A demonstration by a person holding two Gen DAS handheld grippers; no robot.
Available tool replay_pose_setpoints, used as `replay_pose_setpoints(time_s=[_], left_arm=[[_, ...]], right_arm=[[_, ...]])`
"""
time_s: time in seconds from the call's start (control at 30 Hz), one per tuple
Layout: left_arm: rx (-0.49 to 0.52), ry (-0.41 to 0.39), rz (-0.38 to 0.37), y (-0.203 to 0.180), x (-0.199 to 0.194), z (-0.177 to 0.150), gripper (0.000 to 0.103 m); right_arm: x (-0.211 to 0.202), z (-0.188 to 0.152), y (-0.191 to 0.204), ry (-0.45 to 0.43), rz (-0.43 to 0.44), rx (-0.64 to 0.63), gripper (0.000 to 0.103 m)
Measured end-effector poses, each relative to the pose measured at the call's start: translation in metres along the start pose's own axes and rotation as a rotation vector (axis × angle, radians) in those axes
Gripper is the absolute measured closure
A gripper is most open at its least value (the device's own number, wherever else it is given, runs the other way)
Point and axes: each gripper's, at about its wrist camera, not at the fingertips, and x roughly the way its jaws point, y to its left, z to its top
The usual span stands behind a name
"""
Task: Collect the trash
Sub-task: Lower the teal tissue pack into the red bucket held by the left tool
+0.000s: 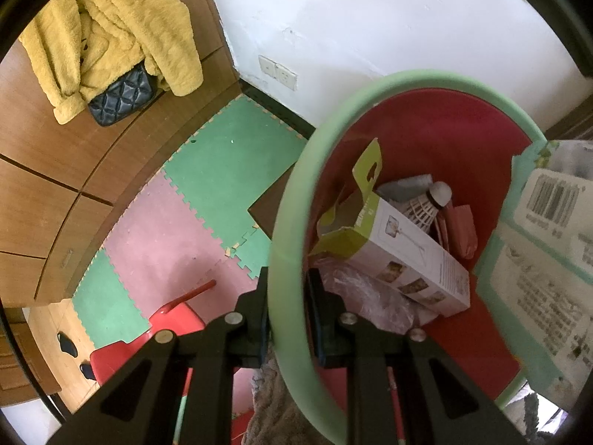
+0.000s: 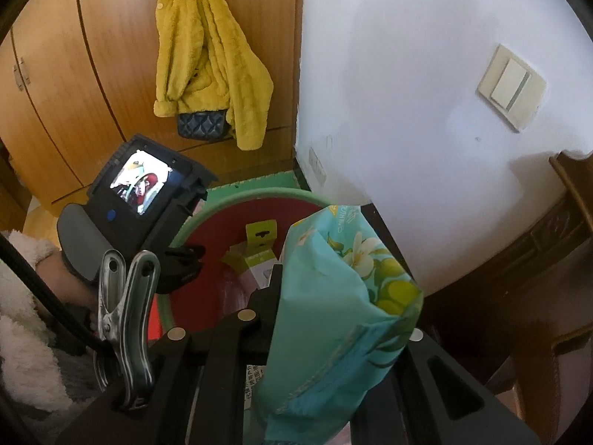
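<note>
A red bin with a pale green rim (image 1: 285,230) hangs tilted, and my left gripper (image 1: 288,291) is shut on that rim. Inside lie a white and green cardboard box (image 1: 404,259), a shuttlecock (image 1: 430,204), a red packet (image 1: 463,230) and crumpled clear plastic (image 1: 355,289). My right gripper (image 2: 326,296) is shut on a teal plastic packet with flowers printed on it (image 2: 333,315), held just above the near side of the bin (image 2: 259,194). The packet's barcode side (image 1: 548,259) shows at the right of the left wrist view. The right gripper's right finger is hidden behind the packet.
A yellow fleece coat (image 2: 207,59) and a quilted black bag (image 2: 202,126) hang on a wooden wardrobe (image 2: 74,92). Green and pink foam mats (image 1: 207,193) cover the floor, with a red plastic stool (image 1: 166,326) below. Dark wooden furniture (image 2: 537,259) stands at the right by the white wall.
</note>
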Motion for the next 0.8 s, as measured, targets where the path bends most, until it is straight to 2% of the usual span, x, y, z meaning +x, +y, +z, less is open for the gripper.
replay_pose_setpoints(time_s=[0.57,0.8], left_arm=[[-0.013,-0.001,0.002,0.0,-0.001,0.001,0.085],[-0.06,-0.005,-0.033,0.009,0.001,0.001,0.086]], right_arm=[[0.013,-0.014,-0.007,0.075,0.015,0.031,0.092],[0.019,-0.02,-0.016,0.097,-0.001,0.051,0.092]])
